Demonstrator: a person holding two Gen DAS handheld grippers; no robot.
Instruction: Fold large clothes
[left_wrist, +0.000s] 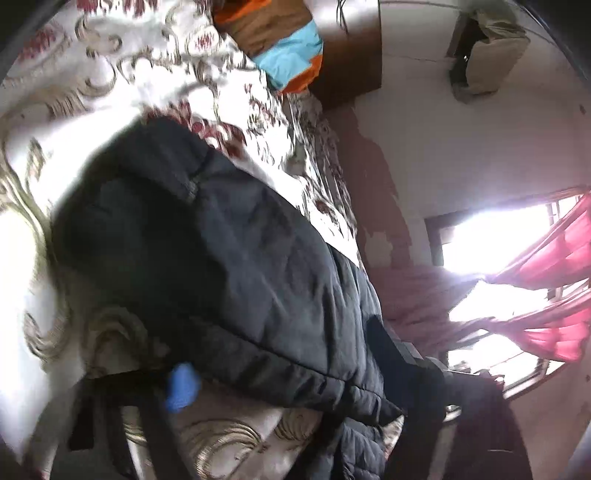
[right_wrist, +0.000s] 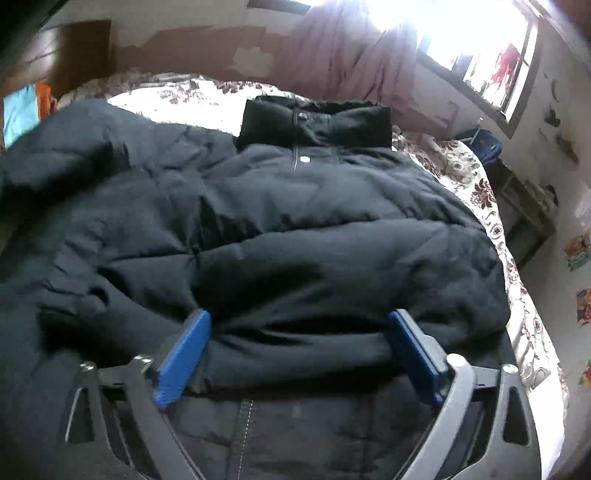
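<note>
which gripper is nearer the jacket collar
Right. The right gripper straddles a fold of the black jacket, facing the collar. The left gripper sits beside the jacket, no collar in its view.

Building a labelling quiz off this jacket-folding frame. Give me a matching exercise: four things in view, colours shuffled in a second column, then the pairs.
Things:
1. puffer jacket
2. pads of the right gripper
3. curtain at the window
4. bedsheet

Colours:
A. white with maroon and beige floral print
B. blue
C. black
D. bright pink-red

Pairs: 1-C, 2-B, 3-D, 4-A
</note>
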